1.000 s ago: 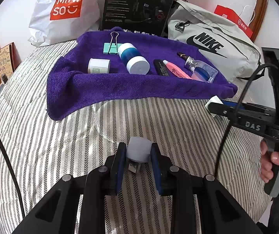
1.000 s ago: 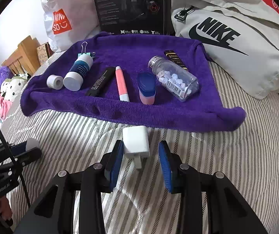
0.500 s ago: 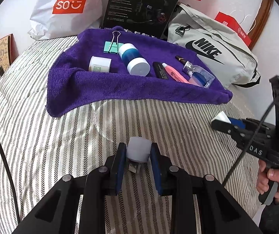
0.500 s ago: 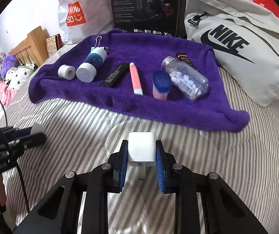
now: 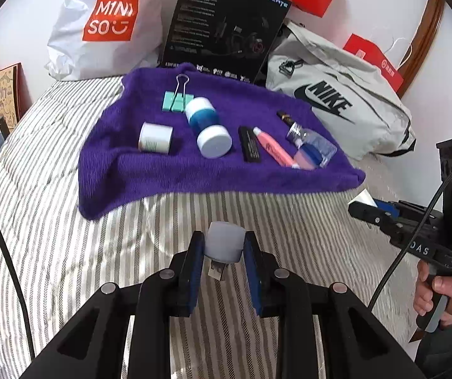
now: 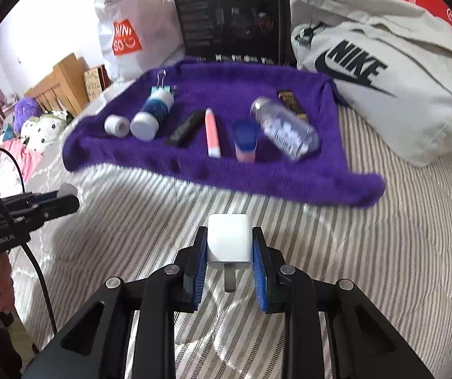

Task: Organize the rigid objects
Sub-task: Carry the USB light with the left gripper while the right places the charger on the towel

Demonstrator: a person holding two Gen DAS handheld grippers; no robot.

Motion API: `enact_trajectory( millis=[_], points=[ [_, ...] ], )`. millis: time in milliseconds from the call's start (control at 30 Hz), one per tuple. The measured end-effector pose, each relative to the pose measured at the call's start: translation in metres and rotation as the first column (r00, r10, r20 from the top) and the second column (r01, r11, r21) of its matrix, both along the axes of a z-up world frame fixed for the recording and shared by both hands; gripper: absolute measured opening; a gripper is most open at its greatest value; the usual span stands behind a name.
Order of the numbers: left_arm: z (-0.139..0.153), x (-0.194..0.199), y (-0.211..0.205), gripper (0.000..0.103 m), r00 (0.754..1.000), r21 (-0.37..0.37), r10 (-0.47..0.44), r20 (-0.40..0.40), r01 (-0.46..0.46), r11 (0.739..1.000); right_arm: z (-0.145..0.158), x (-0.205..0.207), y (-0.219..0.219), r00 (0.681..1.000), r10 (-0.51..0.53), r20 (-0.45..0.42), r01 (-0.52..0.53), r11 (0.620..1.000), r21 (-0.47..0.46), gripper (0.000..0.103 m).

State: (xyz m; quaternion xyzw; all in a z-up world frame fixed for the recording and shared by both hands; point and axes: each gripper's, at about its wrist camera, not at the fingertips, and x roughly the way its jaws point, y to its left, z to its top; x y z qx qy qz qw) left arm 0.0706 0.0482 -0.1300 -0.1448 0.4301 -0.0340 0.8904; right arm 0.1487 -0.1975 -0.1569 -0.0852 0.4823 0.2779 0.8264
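Note:
My left gripper [image 5: 224,249] is shut on a small pale-grey USB plug [image 5: 225,241], held just above the striped bed. My right gripper [image 6: 229,246] is shut on a white charger cube [image 6: 229,240] whose prong points back at the camera. Ahead lies a purple towel [image 5: 162,170] with a row of items: a green binder clip [image 5: 178,101], a blue-and-white bottle [image 5: 208,128], a small white jar [image 5: 155,137], a black bar [image 5: 250,148], a pink tube [image 5: 273,147], a blue-and-pink container [image 6: 244,140] and a clear pill bottle [image 6: 284,128].
Behind the towel stand a white Miniso bag [image 5: 105,25], a black box [image 5: 222,28] and a grey Nike bag [image 5: 336,101]. A wooden headboard [image 6: 58,85] and soft toys [image 6: 39,123] lie to the left. Striped bedding [image 5: 52,221] spreads around both grippers.
The right gripper's jaws have closed onto the white charger cube and lifted it a little. The left gripper has risen slightly, still holding the USB plug.

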Motion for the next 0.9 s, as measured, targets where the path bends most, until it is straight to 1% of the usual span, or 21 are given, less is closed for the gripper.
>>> enact_trajectory(
  millis=[167,233,433,567,667,833,867,900],
  points=[
    [0.009,0.006,0.002,0.024,1.000,-0.003,0.005,0.022,-0.005,1.000,0.020,0.020,0.001,0.999,-0.001,0.033,-0.001,0.999,0.035,0.026],
    [0.009,0.009,0.003,0.024,1.000,-0.003,0.004,0.023,-0.004,1.000,0.026,0.036,0.005,0.999,0.001,0.044,-0.004,0.998,0.055,0.026],
    [0.006,0.015,0.013,0.024,1.000,-0.008,0.017,0.015,-0.017,1.000,0.030,0.084,0.027,0.997,-0.007,0.072,0.002,0.998,0.062,0.026],
    [0.004,0.016,0.022,0.024,1.000,-0.015,0.021,0.008,-0.021,1.000,0.018,0.116,0.055,0.999,-0.008,0.051,0.005,0.998,0.057,0.026],
    [0.002,0.015,0.027,0.024,1.000,-0.025,0.029,0.005,-0.029,0.999,0.000,0.139,0.082,1.000,0.001,0.030,-0.002,1.000,0.022,0.026],
    [-0.002,0.017,0.030,0.024,1.000,-0.024,0.021,-0.002,-0.021,1.000,-0.029,0.158,0.106,1.000,-0.008,-0.015,0.007,1.000,-0.016,0.026],
    [-0.002,0.017,0.032,0.024,1.000,-0.028,0.019,-0.002,-0.019,0.999,-0.033,0.158,0.108,1.000,-0.008,-0.017,0.007,1.000,-0.025,0.026],
    [-0.003,0.017,0.033,0.024,1.000,-0.033,0.019,-0.003,-0.019,0.999,-0.033,0.158,0.110,1.000,-0.006,0.002,0.007,0.999,-0.034,0.026]
  ],
)
